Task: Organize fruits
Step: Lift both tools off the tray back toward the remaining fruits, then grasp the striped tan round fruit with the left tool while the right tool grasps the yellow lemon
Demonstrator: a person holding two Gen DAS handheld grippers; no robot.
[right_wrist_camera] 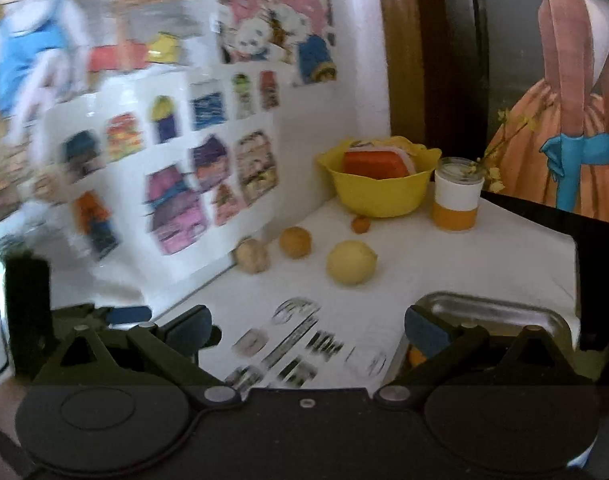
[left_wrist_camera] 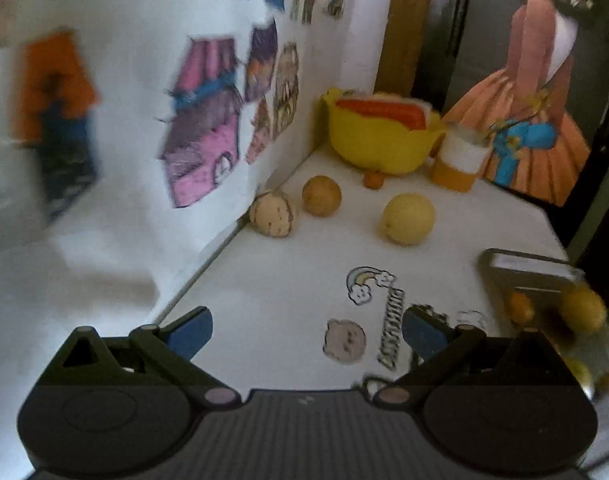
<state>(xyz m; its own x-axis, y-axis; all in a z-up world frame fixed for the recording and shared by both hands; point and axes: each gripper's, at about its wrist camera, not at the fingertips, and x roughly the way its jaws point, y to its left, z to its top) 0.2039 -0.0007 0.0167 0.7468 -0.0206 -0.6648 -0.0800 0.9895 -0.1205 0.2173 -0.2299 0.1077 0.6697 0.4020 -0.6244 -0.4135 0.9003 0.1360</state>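
Left gripper (left_wrist_camera: pixel 306 330) and right gripper (right_wrist_camera: pixel 308 330), both wide apart, empty.

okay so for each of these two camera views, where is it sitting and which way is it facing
Left wrist: on the left gripper, facing across the white table to the yellow bowl; only its open fingers show.
Right wrist: on the right gripper, facing the same corner; its open fingers show, with the other gripper at far left.
Shared: bowl, yellow fruit, metal tray, stickered wall.
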